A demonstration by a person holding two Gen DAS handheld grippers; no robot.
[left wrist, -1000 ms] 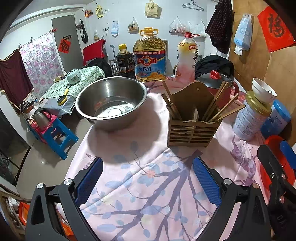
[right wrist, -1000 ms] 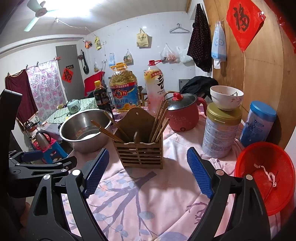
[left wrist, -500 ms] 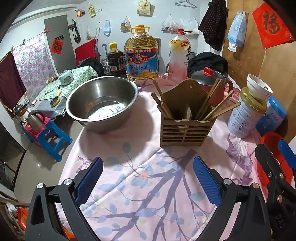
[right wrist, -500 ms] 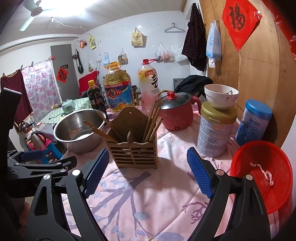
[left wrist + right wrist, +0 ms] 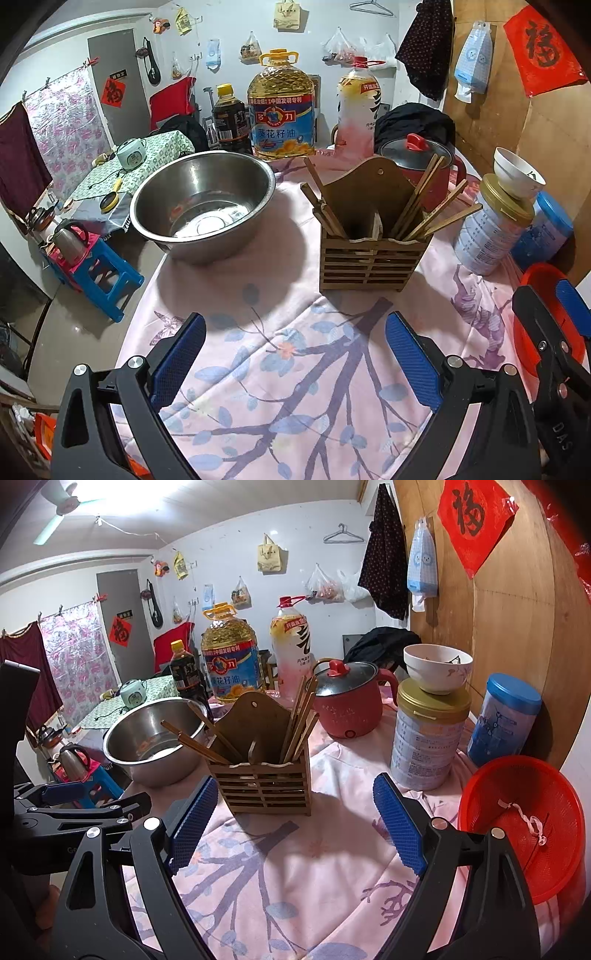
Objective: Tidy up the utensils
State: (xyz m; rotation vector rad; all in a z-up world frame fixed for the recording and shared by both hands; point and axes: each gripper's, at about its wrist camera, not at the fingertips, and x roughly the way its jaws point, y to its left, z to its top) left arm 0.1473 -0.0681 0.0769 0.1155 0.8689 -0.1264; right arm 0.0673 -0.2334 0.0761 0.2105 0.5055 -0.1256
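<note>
Left gripper (image 5: 293, 350): jaws spread, nothing between them, over the floral tabletop (image 5: 295, 387). Steel bowl (image 5: 203, 203) ahead-left of them. Wooden utensil holder (image 5: 371, 254) ahead, slightly right, chopsticks (image 5: 424, 210) leaning inside. Right gripper (image 5: 295, 821): jaws spread, empty; holder just ahead, toward its left jaw. Red basket (image 5: 517, 830) to the right.

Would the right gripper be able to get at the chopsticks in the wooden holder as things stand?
Probably yes. The right gripper is open and empty, only bare tablecloth lies before the wooden holder, and the chopsticks stick out above its rim.
</note>
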